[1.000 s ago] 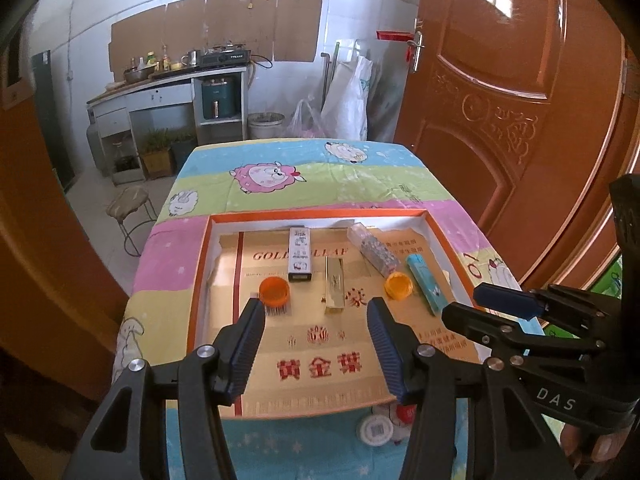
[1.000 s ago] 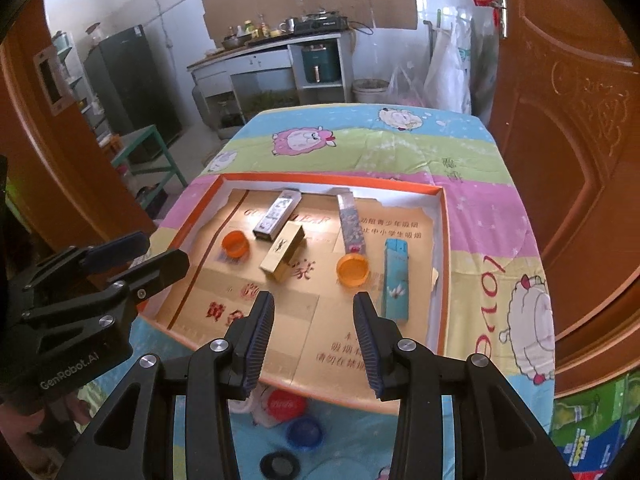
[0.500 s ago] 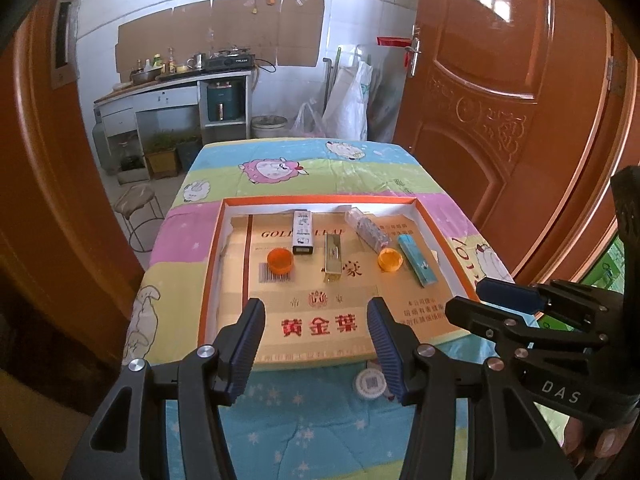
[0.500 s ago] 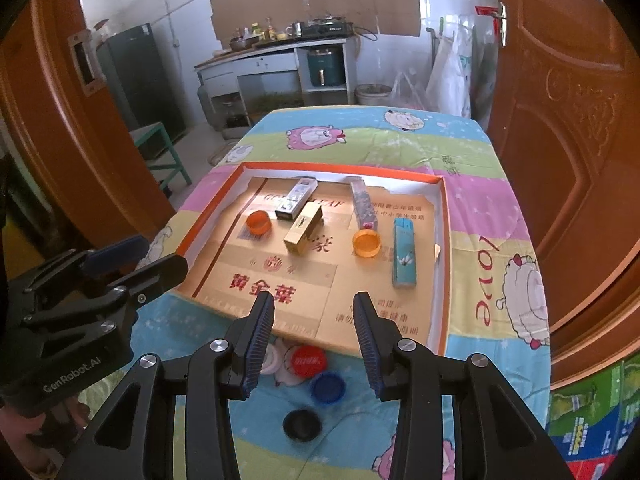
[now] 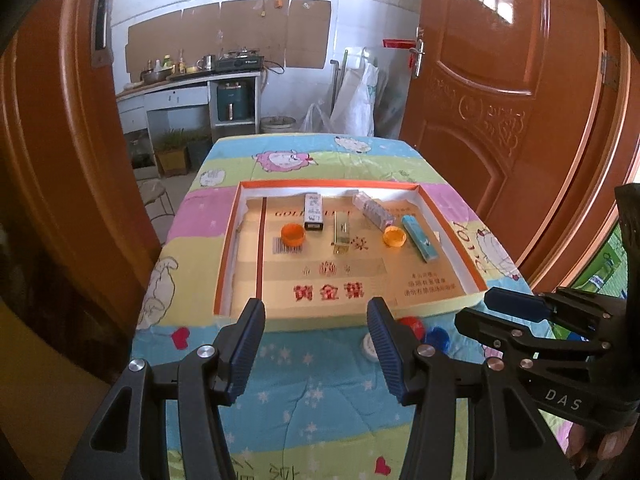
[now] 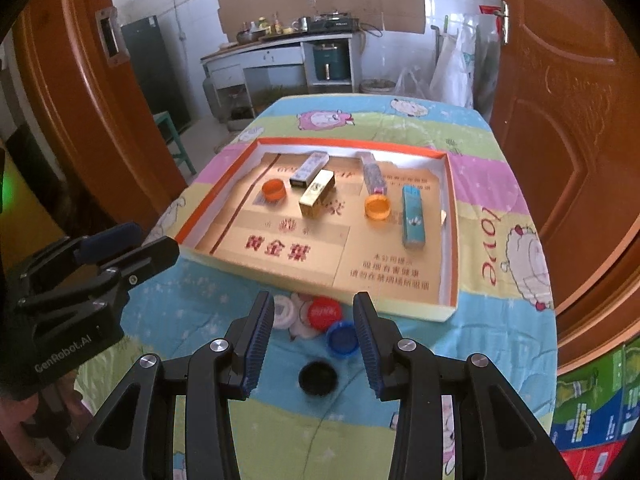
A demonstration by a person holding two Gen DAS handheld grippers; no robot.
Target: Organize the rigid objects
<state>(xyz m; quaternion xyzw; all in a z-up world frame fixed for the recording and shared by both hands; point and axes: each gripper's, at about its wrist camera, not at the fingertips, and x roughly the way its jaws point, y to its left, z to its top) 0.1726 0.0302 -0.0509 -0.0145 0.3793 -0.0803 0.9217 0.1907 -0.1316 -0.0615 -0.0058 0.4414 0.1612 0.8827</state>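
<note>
Pulling back from the shallow orange-rimmed cardboard tray [image 6: 450, 216], both empty, open grippers [image 5: 316, 344] [image 6: 314, 338] now reveal loose plastic bottle caps [image 6: 325, 312] still unsorted.

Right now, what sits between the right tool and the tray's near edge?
Loose bottle caps: white, red, blue and black, before the tray; right wrist view.

Tray [image 6: 450, 240] sits mid-surface [image 6: 500, 208], boxes [image 6: 413, 222] and two caps [image 6: 377, 208] inside; loose caps [image 6: 341, 338] lie just before its near edge.
</note>
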